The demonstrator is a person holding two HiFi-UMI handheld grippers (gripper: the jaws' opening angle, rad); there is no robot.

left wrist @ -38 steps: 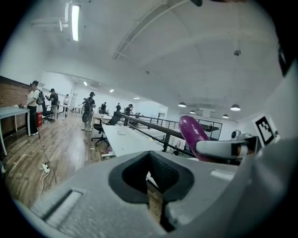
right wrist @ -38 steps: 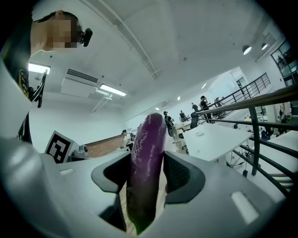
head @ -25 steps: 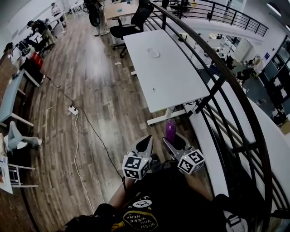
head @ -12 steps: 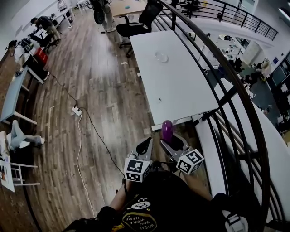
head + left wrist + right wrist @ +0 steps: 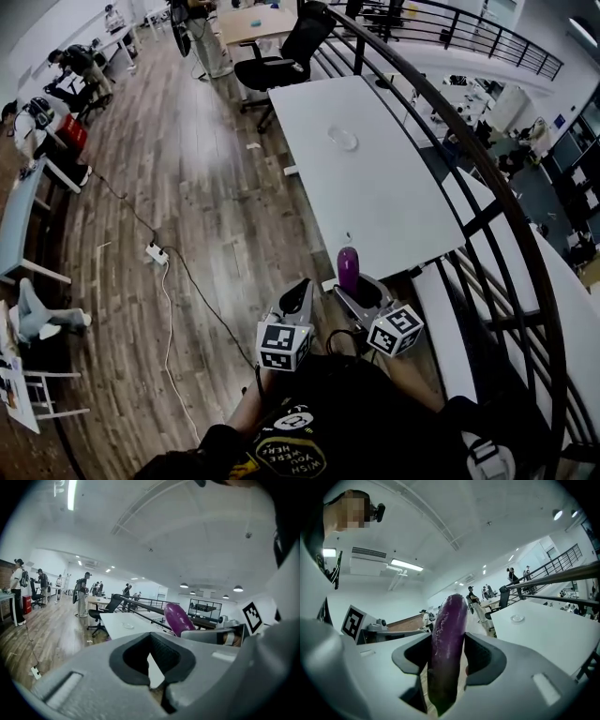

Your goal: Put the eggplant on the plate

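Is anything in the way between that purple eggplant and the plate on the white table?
Nothing visible blocks it. The right gripper holds the eggplant by the white table's near end. The clear plate lies farther along, with only bare tabletop and one tiny dark speck between.

pretty bright, even indoor light from ceiling strips (image 5: pixel 71 494), a pale glare patch on the wood floor (image 5: pixel 214 136), heavy fisheye bending with black corners in both gripper views, and the nearest foreground looks soft.
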